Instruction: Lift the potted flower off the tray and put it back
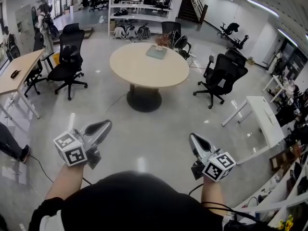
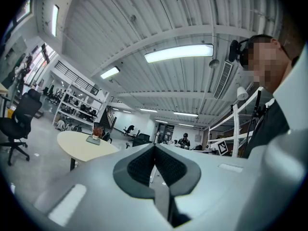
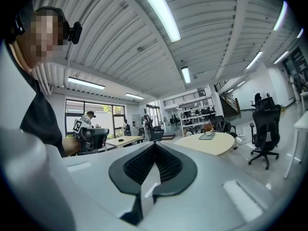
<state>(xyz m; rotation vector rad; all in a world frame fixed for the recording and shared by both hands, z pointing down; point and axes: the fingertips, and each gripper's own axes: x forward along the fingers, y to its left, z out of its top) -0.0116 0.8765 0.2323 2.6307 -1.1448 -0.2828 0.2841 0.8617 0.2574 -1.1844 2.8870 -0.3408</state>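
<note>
A potted flower (image 1: 163, 40) with reddish blooms stands at the far edge of a round beige table (image 1: 144, 71), beside a flat grey tray (image 1: 157, 52); whether the pot rests on the tray I cannot tell at this distance. Both show small in the left gripper view as flower (image 2: 97, 130) and tray (image 2: 93, 140), and in the right gripper view as flower (image 3: 208, 127) and tray (image 3: 207, 136). My left gripper (image 1: 105, 125) and right gripper (image 1: 193, 139) are held level, well short of the table, over bare floor. Each is shut with nothing between its pads (image 2: 144, 165) (image 3: 166, 165).
Black office chairs stand around the table: one at the left (image 1: 69, 57), two at the right (image 1: 222, 76), one behind (image 1: 175, 37). A wooden desk (image 1: 17, 71) is at the left, a white desk (image 1: 264, 119) at the right, shelving (image 1: 139, 4) at the back. A cable (image 1: 38, 167) crosses the floor.
</note>
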